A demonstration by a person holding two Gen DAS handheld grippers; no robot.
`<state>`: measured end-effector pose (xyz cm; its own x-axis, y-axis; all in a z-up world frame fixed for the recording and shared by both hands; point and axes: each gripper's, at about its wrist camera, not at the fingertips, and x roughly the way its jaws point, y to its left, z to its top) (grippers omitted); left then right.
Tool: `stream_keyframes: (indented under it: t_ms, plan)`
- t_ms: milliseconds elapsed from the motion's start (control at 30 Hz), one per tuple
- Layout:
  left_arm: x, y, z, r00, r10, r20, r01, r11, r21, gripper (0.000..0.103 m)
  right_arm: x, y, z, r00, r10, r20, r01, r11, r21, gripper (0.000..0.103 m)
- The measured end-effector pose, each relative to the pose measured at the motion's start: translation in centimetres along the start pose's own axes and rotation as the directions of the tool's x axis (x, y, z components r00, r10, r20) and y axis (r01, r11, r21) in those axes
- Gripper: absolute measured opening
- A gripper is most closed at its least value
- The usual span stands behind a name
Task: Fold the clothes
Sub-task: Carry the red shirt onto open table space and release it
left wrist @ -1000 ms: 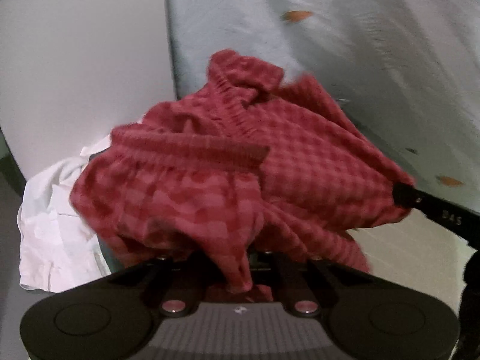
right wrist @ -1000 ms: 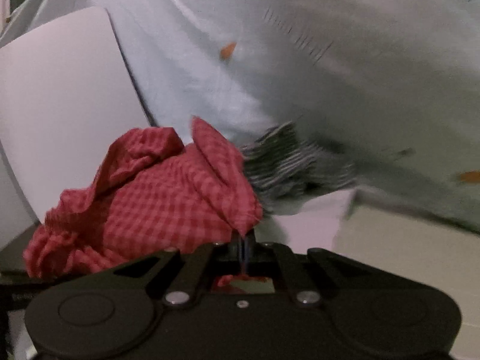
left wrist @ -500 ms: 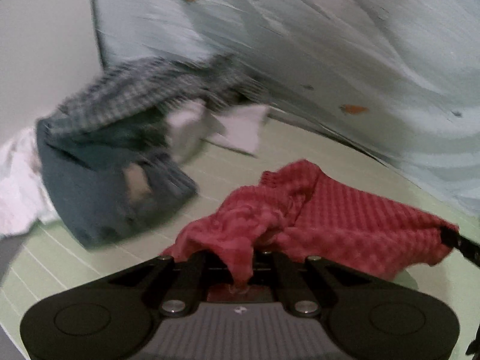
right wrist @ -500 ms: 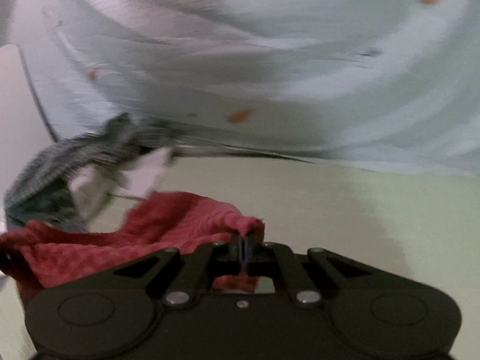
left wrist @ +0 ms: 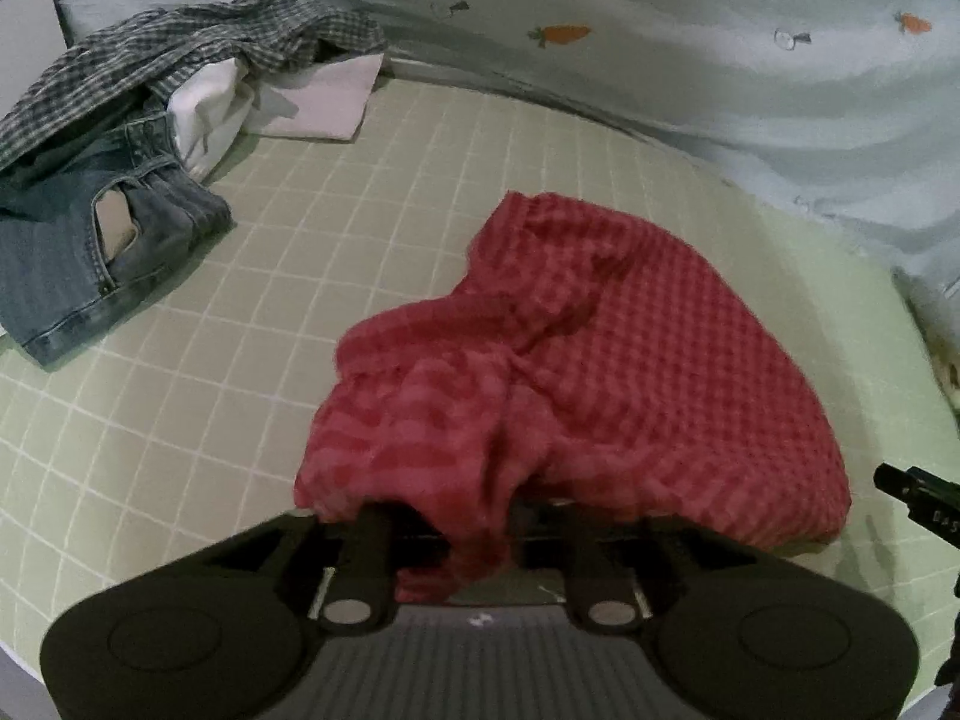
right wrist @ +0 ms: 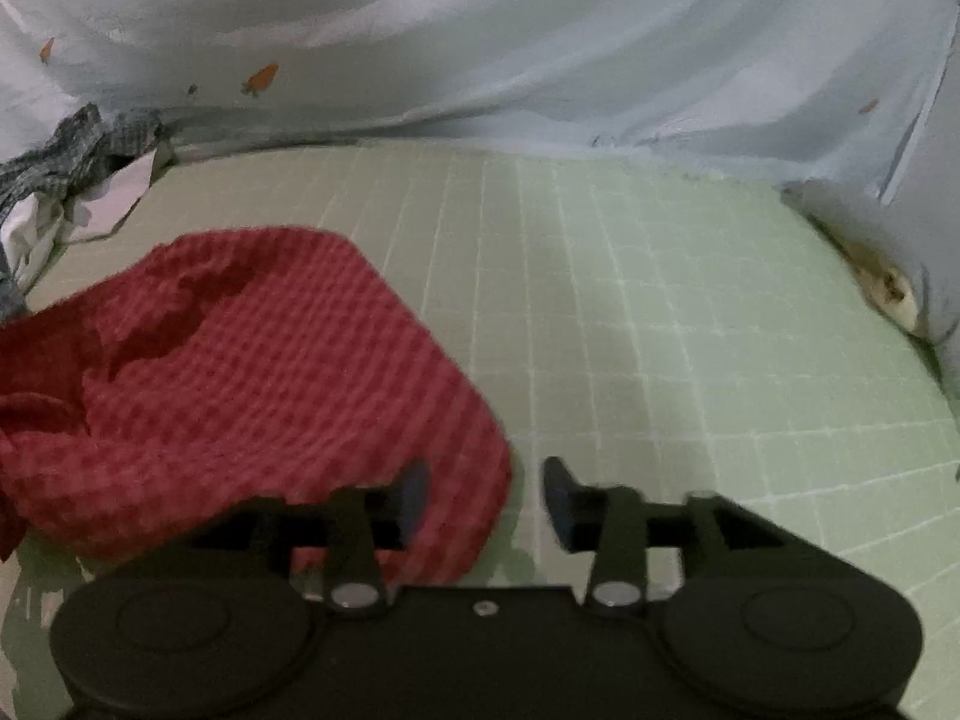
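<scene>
So the red checked garment [left wrist: 600, 360] is lying in a crumpled heap on the green grid mat [left wrist: 180, 450], pretty much right in front of both grippers. The left gripper [left wrist: 456, 516] is pointing down at the near edge of it, and its jaws have just been opening; a fold of the red cloth is still hanging down between them, but the fabric is draping over the fingers so I can't really tell if the pads are pressing on it or not. The right gripper [right wrist: 486, 498] is sitting at the garment's right-hand corner, jaws also just been opening and now standing clearly apart: the red cloth is lying over the left finger while the right finger [right wrist: 561, 495] is hanging over bare mat, nothing pinched. Over at the far left of the mat a pile is waiting: a grey checked shirt [left wrist: 180, 42], some denim [left wrist: 72, 240] and a white piece [left wrist: 324, 102]. A pale blue sheet with little carrots [left wrist: 720, 60] is bunching up along the back.
</scene>
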<state>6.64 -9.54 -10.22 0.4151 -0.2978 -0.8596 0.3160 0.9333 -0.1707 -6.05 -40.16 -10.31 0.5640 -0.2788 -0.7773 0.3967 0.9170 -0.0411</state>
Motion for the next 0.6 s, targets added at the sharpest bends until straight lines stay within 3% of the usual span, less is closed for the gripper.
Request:
stream_keyframes:
  t_ms: [100, 267, 400, 467, 600]
  plan:
    - [0.0, 0.6, 0.2, 1.0, 0.014, 0.002, -0.014, 1.0, -0.021, 0.038, 0.3, 0.2, 0.4, 0.999, 0.016, 0.03, -0.016, 1.0, -0.009, 0.064]
    - [-0.9, 2.1, 0.5, 1.0, 0.015, 0.019, -0.013, 0.997, -0.082, 0.05, 2.9, 2.5, 2.2, 0.997, 0.064, 0.038, -0.061, 0.995, -0.074, 0.073]
    - [-1.5, 4.1, 0.9, 0.999, 0.003, 0.042, 0.004, 0.988, -0.157, 0.054, 5.6, 5.4, 4.8, 0.993, 0.108, 0.048, -0.098, 0.979, -0.18, 0.087]
    - [-1.1, 5.4, 1.3, 0.999, -0.014, 0.038, 0.021, 0.976, -0.217, 0.055, 7.2, 7.1, 6.2, 0.991, 0.129, 0.045, -0.115, 0.964, -0.239, 0.096]
    - [0.7, 7.8, 1.3, 1.0, -0.012, -0.002, 0.01, 0.941, -0.339, 0.056, 11.1, 11.2, 8.8, 0.984, 0.173, 0.041, -0.148, 0.925, -0.35, 0.098]
